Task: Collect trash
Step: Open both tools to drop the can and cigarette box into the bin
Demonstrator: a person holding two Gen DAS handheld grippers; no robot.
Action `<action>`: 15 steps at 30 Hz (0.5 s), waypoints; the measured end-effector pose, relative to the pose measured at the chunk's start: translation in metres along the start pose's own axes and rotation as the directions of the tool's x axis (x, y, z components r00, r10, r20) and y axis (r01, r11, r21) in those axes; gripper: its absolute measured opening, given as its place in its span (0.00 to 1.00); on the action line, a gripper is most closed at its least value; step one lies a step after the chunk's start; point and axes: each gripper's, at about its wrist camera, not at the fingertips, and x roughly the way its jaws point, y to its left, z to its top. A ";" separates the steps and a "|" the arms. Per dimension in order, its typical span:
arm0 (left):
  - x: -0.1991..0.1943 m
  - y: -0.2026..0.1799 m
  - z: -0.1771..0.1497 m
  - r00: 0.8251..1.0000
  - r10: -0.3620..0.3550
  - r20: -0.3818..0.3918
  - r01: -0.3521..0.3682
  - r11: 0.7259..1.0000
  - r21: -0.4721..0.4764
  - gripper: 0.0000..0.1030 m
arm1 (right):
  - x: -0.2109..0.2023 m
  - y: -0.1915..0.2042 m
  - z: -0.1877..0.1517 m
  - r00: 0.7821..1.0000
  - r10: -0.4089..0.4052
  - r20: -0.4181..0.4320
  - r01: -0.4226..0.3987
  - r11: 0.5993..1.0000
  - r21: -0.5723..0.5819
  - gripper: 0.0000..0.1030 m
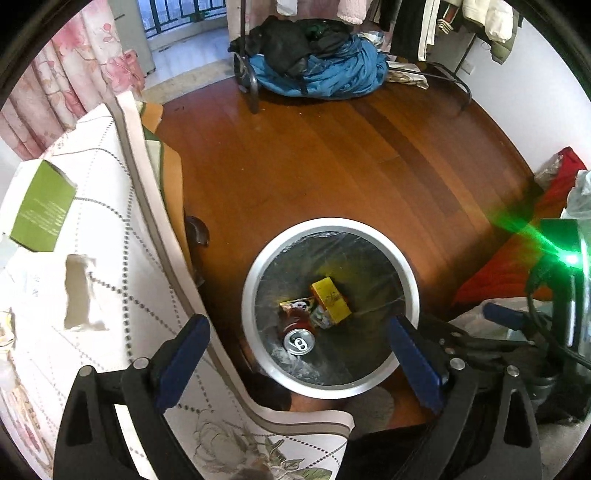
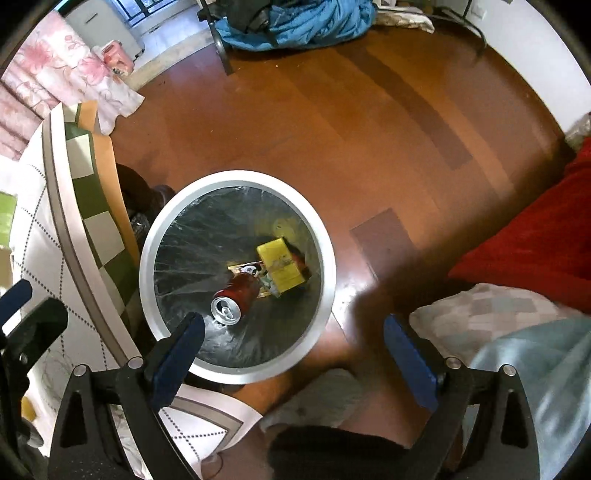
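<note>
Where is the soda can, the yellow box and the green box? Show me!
soda can (image 2: 226, 311): right wrist view, on its silver top with the pull tab.
yellow box (image 2: 282, 267): right wrist view, on its broad yellow face.
green box (image 1: 43, 206): left wrist view, middle of its green side.

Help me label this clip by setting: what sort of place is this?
Probably a lived-in bedroom at home: floral pink curtains, clothes hanging on a rack above a heap of clothing, and a wooden floor.
</note>
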 end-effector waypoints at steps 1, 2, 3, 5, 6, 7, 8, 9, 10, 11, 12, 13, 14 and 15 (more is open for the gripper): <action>-0.001 0.000 0.000 1.000 0.008 0.004 -0.008 1.000 0.000 0.96 | -0.003 -0.001 -0.002 1.000 -0.009 0.003 0.009 1.000 0.000 0.96; -0.003 0.001 -0.001 1.000 0.014 0.007 -0.014 1.000 0.000 0.96 | -0.008 0.000 -0.003 1.000 -0.015 0.009 0.015 1.000 -0.002 0.96; -0.005 0.001 -0.001 1.000 0.022 0.010 -0.022 1.000 0.002 0.96 | -0.012 0.001 -0.005 1.000 -0.025 0.015 0.026 1.000 -0.009 0.96; -0.009 0.001 -0.001 0.999 0.040 0.021 -0.040 0.999 0.004 0.96 | -0.022 0.001 -0.007 0.999 -0.043 0.030 0.043 0.999 -0.015 0.96; -0.014 0.001 -0.002 0.998 0.051 0.028 -0.051 0.999 0.007 0.96 | -0.027 0.001 -0.009 0.998 -0.046 0.037 0.046 0.999 -0.016 0.96; -0.016 0.001 -0.002 0.998 0.056 0.033 -0.057 0.998 0.006 0.96 | -0.033 0.002 -0.011 0.998 -0.052 0.045 0.053 0.998 -0.016 0.96; -0.020 0.001 -0.003 0.997 0.062 0.039 -0.063 0.998 0.006 0.96 | -0.038 0.001 -0.012 0.997 -0.053 0.053 0.054 0.998 -0.017 0.96; -0.025 0.001 -0.004 0.997 0.069 0.046 -0.070 0.998 0.006 0.96 | -0.044 0.002 -0.013 0.997 -0.053 0.061 0.054 0.998 -0.018 0.96; -0.029 0.003 -0.005 0.996 0.073 0.054 -0.074 0.997 0.005 0.96 | -0.050 0.002 -0.014 0.996 -0.052 0.070 0.054 0.998 -0.018 0.96; -0.034 0.003 -0.006 0.995 0.077 0.061 -0.077 0.997 0.005 0.96 | -0.058 0.002 -0.016 0.995 -0.054 0.082 0.056 0.998 -0.019 0.96; -0.040 0.003 -0.008 0.994 0.080 0.069 -0.081 0.997 0.004 0.96 | -0.065 0.003 -0.018 0.994 -0.057 0.091 0.059 0.998 -0.022 0.96; -0.043 0.002 -0.010 0.994 0.084 0.075 -0.085 0.996 0.004 0.96 | -0.073 0.004 -0.021 0.993 -0.060 0.105 0.063 0.998 -0.025 0.96; -0.050 0.002 -0.012 0.992 0.090 0.084 -0.090 0.996 0.003 0.96 | -0.078 0.004 -0.024 0.992 -0.061 0.113 0.064 0.998 -0.026 0.96; -0.055 0.002 -0.014 0.992 0.093 0.090 -0.093 0.996 0.002 0.96 | -0.084 0.004 -0.027 0.991 -0.060 0.121 0.064 0.998 -0.028 0.96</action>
